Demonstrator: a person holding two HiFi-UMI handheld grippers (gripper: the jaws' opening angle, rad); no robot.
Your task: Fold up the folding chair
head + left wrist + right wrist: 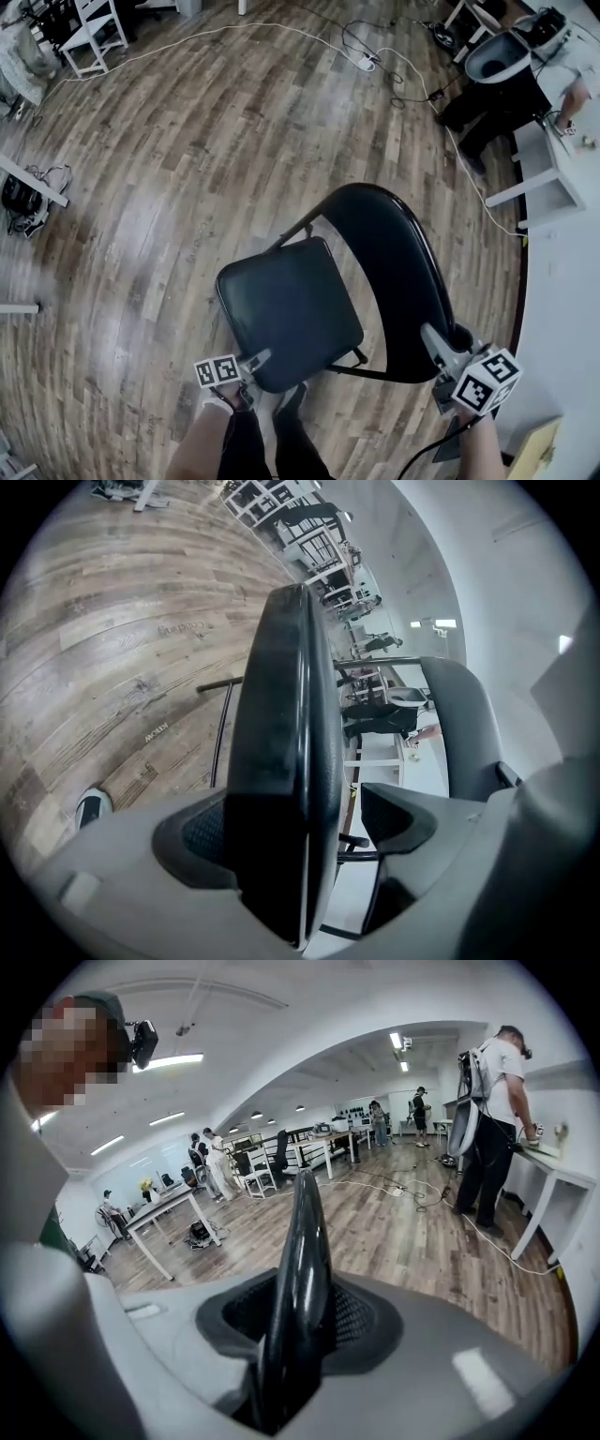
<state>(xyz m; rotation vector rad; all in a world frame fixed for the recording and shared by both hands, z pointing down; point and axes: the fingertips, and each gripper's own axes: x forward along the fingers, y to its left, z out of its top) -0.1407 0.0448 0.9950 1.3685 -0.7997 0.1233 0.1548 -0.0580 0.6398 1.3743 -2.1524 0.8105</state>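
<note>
A black folding chair stands open on the wood floor, its padded seat [286, 305] in the middle and its curved backrest [384, 272] to the right. My left gripper [255, 361] straddles the seat's near edge. In the left gripper view the seat [281, 714] runs edge-on between the jaws; one pad [202, 832] lies against it and the other pad [398, 813] stands a little off it. My right gripper [436, 345] sits at the backrest's near end. The right gripper view shows the thin backrest [305, 1241] pinched between both pads of that gripper [300, 1321].
My shoes [291, 398] are just under the seat's near edge. A white cable [234, 28] and power strip [366, 63] lie on the far floor. A white chair [94, 33] stands far left. A person [525, 56] works at the white bench [562, 234] on the right.
</note>
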